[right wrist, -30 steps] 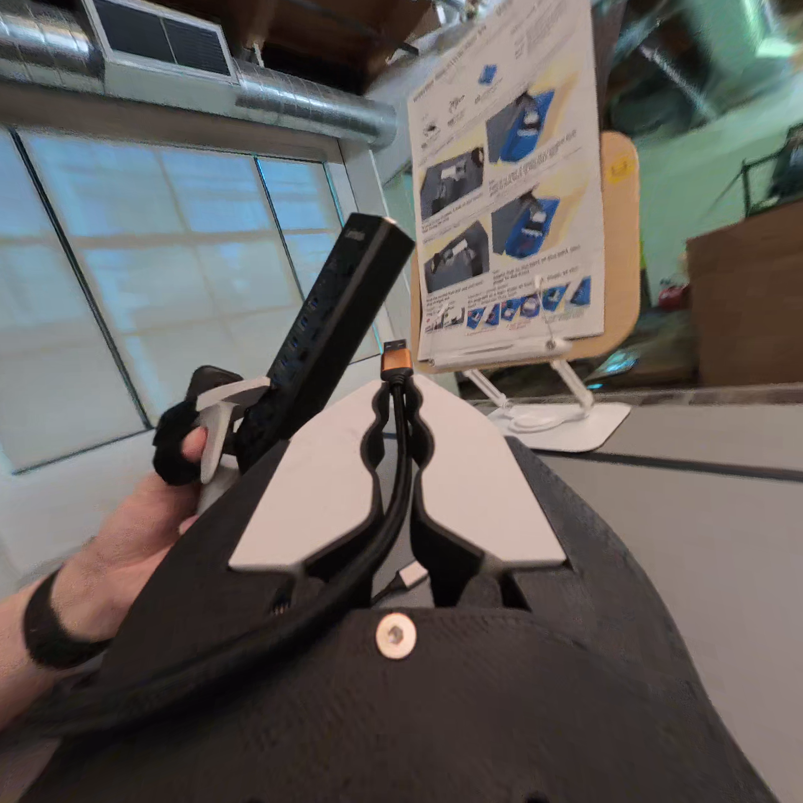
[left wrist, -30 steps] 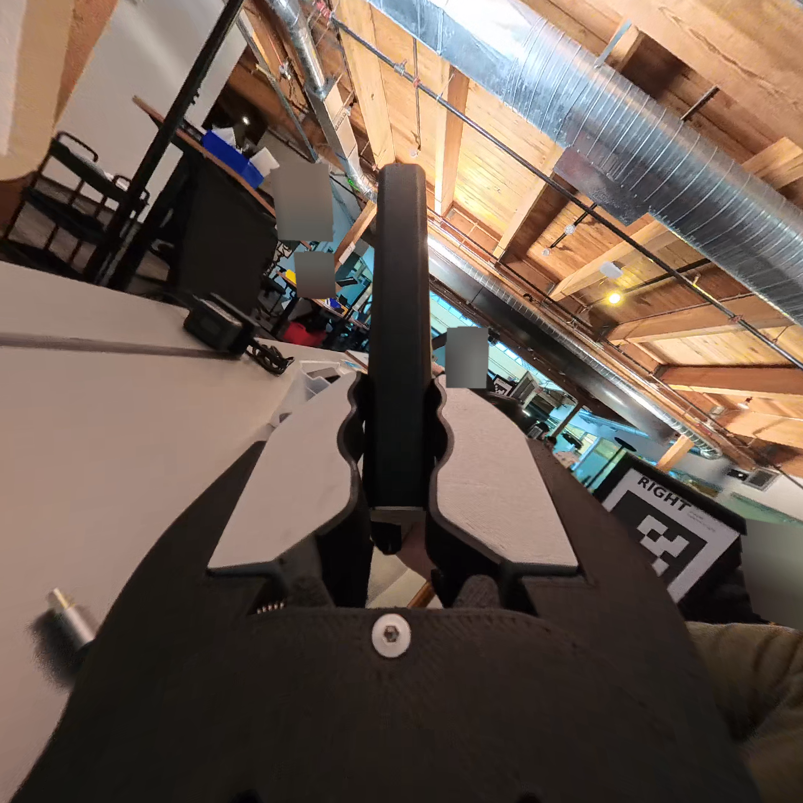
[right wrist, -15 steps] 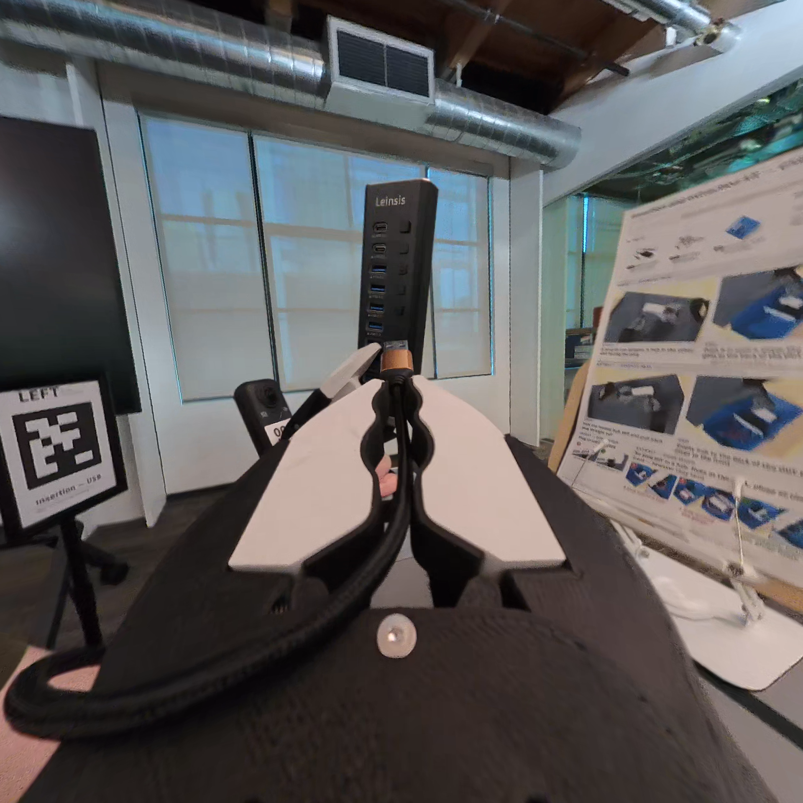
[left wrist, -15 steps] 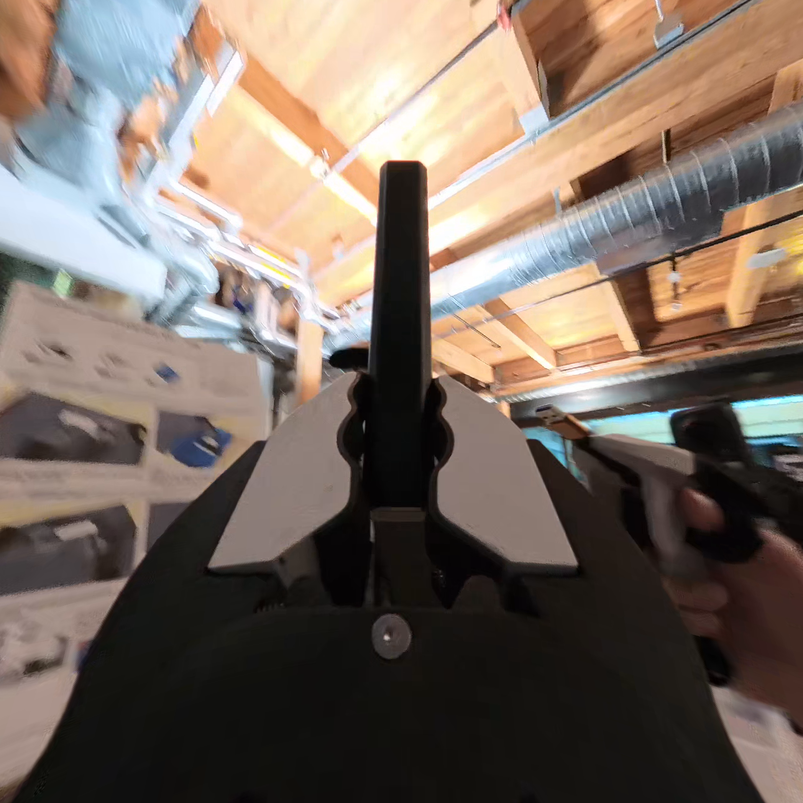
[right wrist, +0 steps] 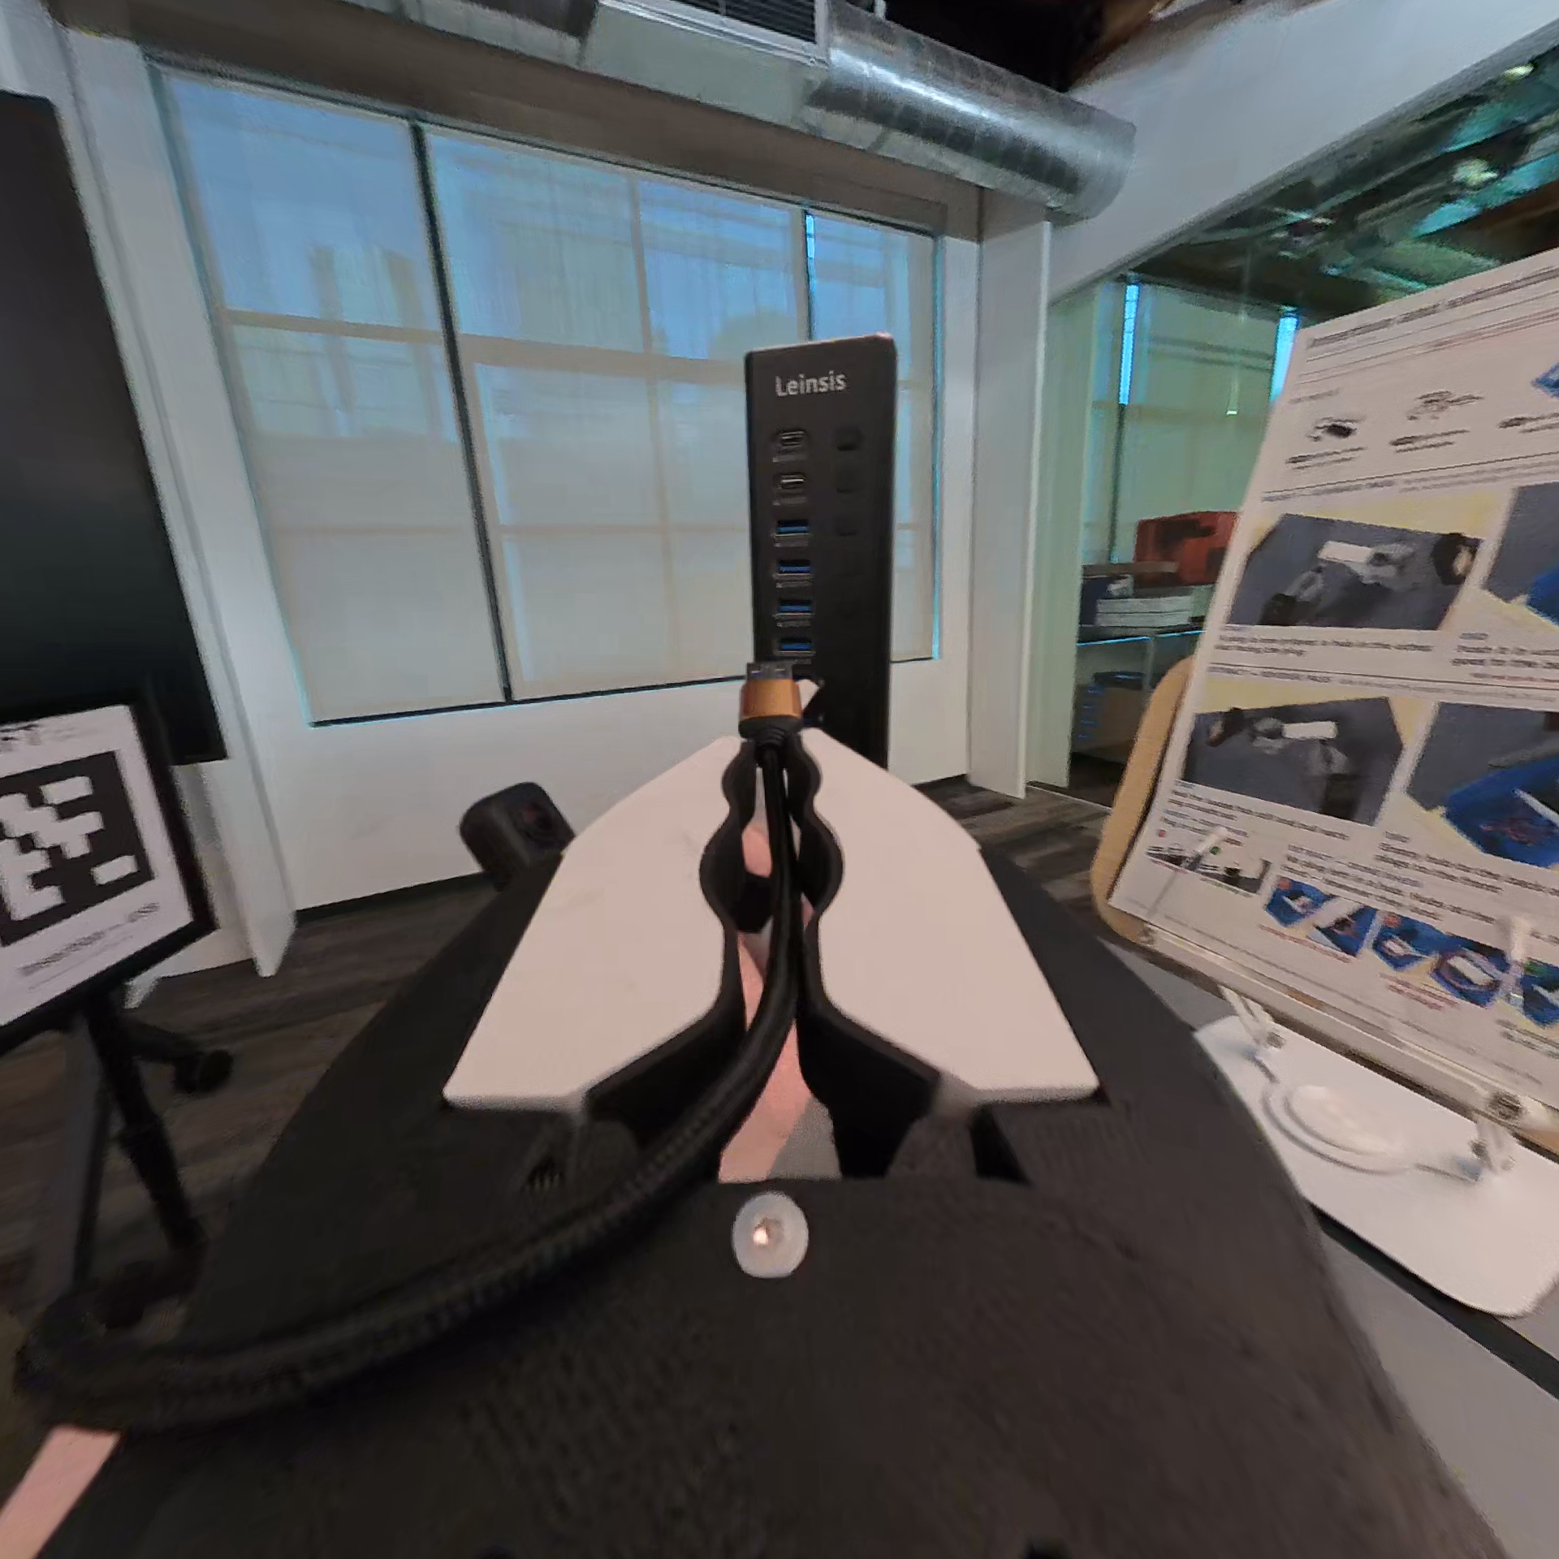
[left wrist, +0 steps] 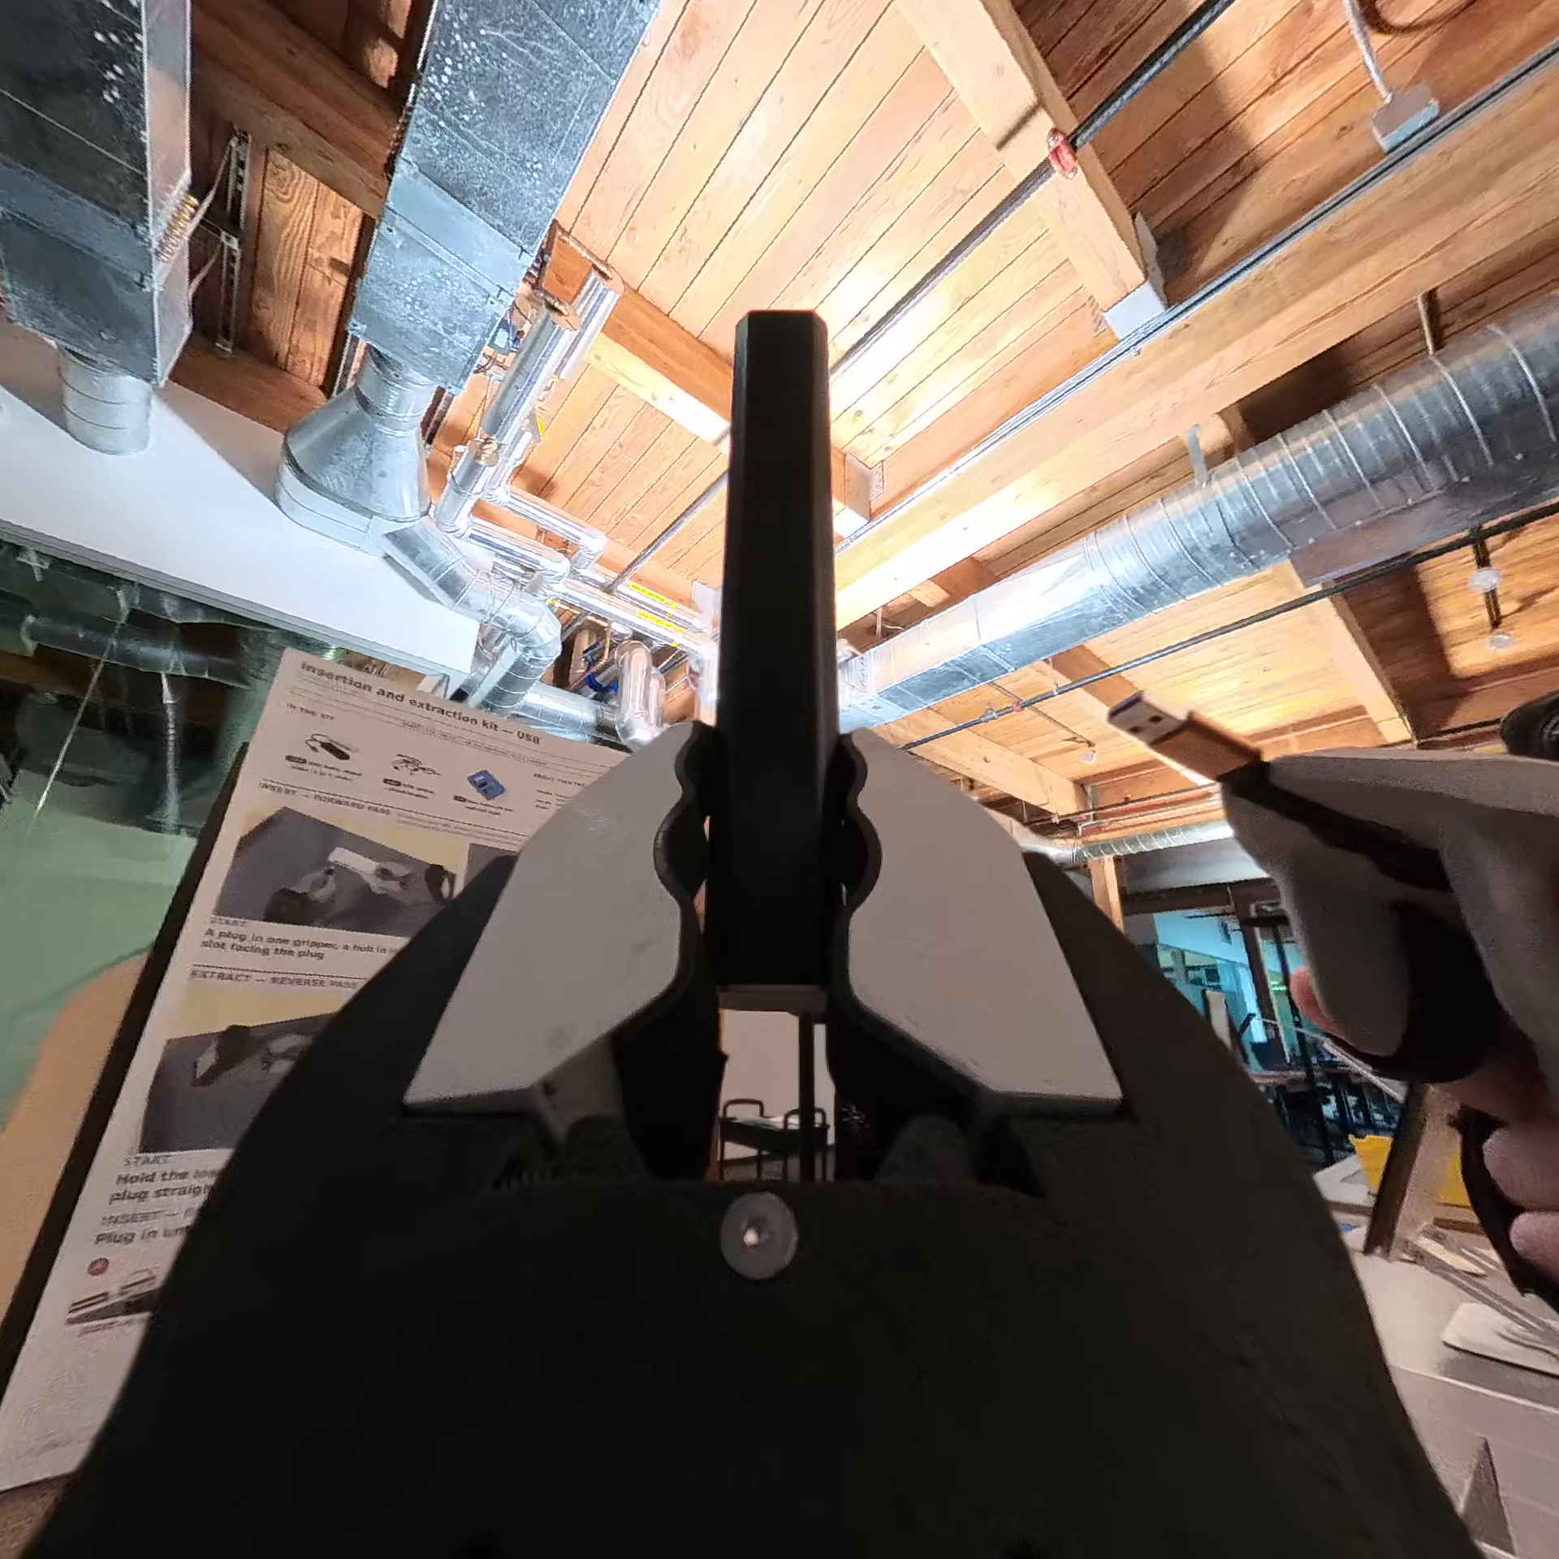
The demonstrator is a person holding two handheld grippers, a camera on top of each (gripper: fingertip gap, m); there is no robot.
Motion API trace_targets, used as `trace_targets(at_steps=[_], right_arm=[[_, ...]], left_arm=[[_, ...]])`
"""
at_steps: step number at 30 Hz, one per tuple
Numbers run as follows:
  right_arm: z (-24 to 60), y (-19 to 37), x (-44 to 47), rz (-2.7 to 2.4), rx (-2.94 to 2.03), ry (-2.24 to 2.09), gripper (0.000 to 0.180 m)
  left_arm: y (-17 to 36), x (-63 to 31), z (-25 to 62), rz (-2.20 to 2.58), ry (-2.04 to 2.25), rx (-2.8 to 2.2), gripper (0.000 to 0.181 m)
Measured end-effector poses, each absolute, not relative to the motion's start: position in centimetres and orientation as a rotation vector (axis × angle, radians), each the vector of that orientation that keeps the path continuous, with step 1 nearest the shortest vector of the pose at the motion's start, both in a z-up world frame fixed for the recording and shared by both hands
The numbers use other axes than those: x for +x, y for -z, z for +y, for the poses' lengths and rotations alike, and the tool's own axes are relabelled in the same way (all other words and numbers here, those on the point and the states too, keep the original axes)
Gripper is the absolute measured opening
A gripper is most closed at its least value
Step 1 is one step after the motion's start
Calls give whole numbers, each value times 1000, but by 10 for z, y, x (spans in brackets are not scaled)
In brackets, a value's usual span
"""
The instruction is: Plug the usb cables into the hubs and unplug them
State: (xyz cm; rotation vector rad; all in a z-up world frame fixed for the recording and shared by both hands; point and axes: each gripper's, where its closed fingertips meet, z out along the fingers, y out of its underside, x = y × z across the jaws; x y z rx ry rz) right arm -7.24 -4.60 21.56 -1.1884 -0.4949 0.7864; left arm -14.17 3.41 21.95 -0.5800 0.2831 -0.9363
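In the left wrist view, the left gripper (left wrist: 774, 763) is clamped shut on a black USB hub (left wrist: 778, 641), its 2 pale fingers (left wrist: 582, 919) pressing the hub's narrow sides so that the hub stands straight up along them toward a wooden ceiling (left wrist: 860, 211) crossed by silver ducts (left wrist: 1248, 515). Only the plain edge of the hub faces this camera. At the right edge the right gripper (left wrist: 1248, 780) comes in, held in a person's hand (left wrist: 1510, 1122), with a USB plug (left wrist: 1177, 736) in a copper-coloured shell sticking out of its tip and aimed up and left; plug and hub are apart. An instruction poster (left wrist: 253, 953) stands at the left. In the right wrist view, the right gripper (right wrist: 769, 742) is closed on a black braided USB cable (right wrist: 590, 1215), which runs down between the fingers (right wrist: 624, 953) and loops off to the lower left, while the plug (right wrist: 768, 700) stands just past the fingertips. Straight ahead the hub (right wrist: 822, 540) is upright with its port face toward the camera: 2 small ports above, 4 blue ones below. The plug's tip sits just below the lowest blue port; whether it touches the hub cannot be told. A marker board (right wrist: 76, 852) stands at the left, and the poster (right wrist: 1367, 641) on a white stand (right wrist: 1367, 1181) at the right, before large windows (right wrist: 506, 439).
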Motion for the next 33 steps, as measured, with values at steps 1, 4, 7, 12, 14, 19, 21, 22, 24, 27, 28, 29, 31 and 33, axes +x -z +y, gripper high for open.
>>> trace_targets(at_steps=[1, 4, 7, 12, 14, 19, 21, 22, 24, 27, 28, 29, 31, 33], right_arm=[[-42, -214, -72, -480, -1196, -749, 7], [-35, -212, -70, -455, -1207, -642, 7], [-32, -211, -69, -443, -1213, -620, 7], [-26, -209, -67, -425, -1220, -602, 7], [-23, -207, -65, -419, -1226, -578, 7], [-21, -206, -65, -417, -1231, -586, 7], [-22, -205, -65, -419, -1232, -593, 7], [-22, -206, -66, -422, -1230, -598, 7], [-22, -205, -66, -425, -1234, -597, 7], [-23, -207, -64, -419, -1225, -596, 7], [-24, -207, -64, -417, -1225, -605, 7], [-24, -207, -64, -416, -1223, -610, 7], [-24, -206, -64, -417, -1229, -620, 7], [-22, -204, -65, -424, -1242, -631, 7]], left_arm=[[-218, -139, 35, 279, 940, -578, 26], [-214, -130, 35, 293, 939, -552, 26], [-212, -121, 33, 311, 926, -530, 26], [-211, -106, 26, 346, 913, -482, 26], [-210, -100, 24, 359, 915, -482, 26], [-209, -90, 18, 385, 906, -471, 26], [-210, -87, 16, 401, 901, -469, 26], [-210, -86, 16, 409, 895, -469, 26], [-211, -85, 13, 425, 890, -465, 26], [-211, -83, 9, 444, 864, -452, 26], [-212, -83, 9, 448, 846, -452, 26], [-212, -83, 9, 452, 830, -452, 26], [-211, -83, 9, 461, 816, -451, 26], [-211, -82, 7, 469, 821, -443, 26]])
